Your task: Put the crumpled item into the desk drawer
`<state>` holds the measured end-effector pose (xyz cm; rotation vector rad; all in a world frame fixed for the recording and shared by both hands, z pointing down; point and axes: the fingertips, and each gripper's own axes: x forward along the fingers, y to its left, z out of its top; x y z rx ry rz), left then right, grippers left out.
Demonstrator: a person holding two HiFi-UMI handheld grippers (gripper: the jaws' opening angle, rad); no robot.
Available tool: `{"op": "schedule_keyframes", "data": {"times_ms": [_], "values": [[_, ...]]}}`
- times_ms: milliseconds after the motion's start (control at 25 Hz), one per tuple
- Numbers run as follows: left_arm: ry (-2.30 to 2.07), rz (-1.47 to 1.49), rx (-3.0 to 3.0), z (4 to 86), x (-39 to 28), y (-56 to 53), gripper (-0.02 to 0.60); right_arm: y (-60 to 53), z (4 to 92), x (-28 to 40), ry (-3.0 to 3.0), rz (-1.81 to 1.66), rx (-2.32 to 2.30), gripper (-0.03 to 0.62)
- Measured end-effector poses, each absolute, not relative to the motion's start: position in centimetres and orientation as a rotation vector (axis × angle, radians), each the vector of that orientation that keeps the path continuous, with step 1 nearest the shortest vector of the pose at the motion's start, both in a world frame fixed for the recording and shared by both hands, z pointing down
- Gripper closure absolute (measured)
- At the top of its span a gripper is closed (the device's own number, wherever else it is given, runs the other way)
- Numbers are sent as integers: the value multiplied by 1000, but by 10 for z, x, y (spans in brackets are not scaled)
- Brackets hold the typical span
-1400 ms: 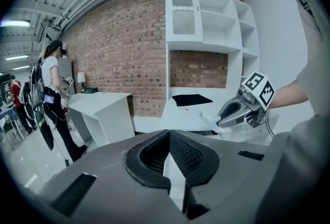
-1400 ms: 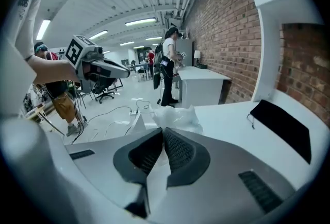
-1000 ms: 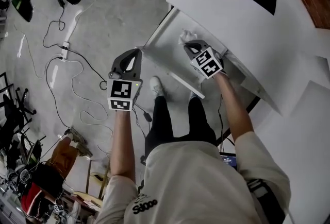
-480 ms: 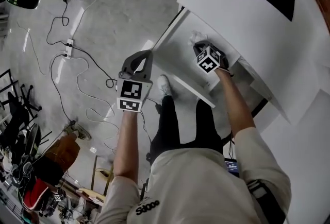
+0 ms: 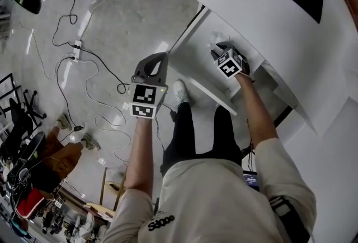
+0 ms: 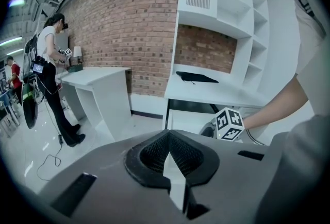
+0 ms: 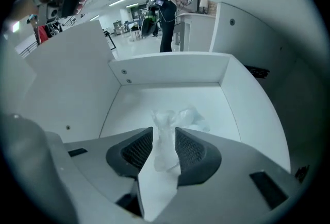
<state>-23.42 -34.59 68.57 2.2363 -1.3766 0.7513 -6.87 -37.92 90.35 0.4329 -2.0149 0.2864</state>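
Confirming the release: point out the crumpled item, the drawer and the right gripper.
crumpled item [image 7: 175,117], right gripper view, on its rumpled top beyond the gripper.
drawer [image 7: 170,70], right gripper view, on its far wall.
right gripper [image 7: 164,131], right gripper view, midway between its fingertips; jaws opening, crumpled item between them.

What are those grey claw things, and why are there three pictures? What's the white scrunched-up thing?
A person holds a two-jaw grabbing tool in each hand. One picture comes from a camera on the person's head, looking down. The other two come from cameras riding on the tools themselves. The left gripper is shut and empty, held out over the floor. The right gripper reaches into the open white desk drawer. Its jaws are opening, and the crumpled white item sits between them, inside the drawer.
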Motion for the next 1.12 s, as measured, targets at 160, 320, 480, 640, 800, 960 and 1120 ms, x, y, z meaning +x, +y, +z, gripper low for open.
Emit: {"op": "schedule_keyframes", "data": {"times_ms": [160,320,480,640,800,960,1120], "values": [[-1373,737,2252,675,-235,-347,566,-373,876,-69,-2045,322,476,465],[-1370,711,2316,650,-232,-354,566,-387,821,-54,-2096,382,685,571],[-1385,673,2376,619,-230,-357,566,-394,752,-41,-2135,346,830,588],[-1426,612,2413,584,-229,-356,566,-392,691,-24,-2158,271,894,589],[-1469,565,2461,547,-224,-358,566,-392,623,3,-2184,187,993,589],[-1527,545,2516,508,-219,-363,566,-392,562,24,-2244,162,1074,589],[-1588,530,2560,463,-214,-364,566,-384,496,32,-2332,97,1109,588]]}}
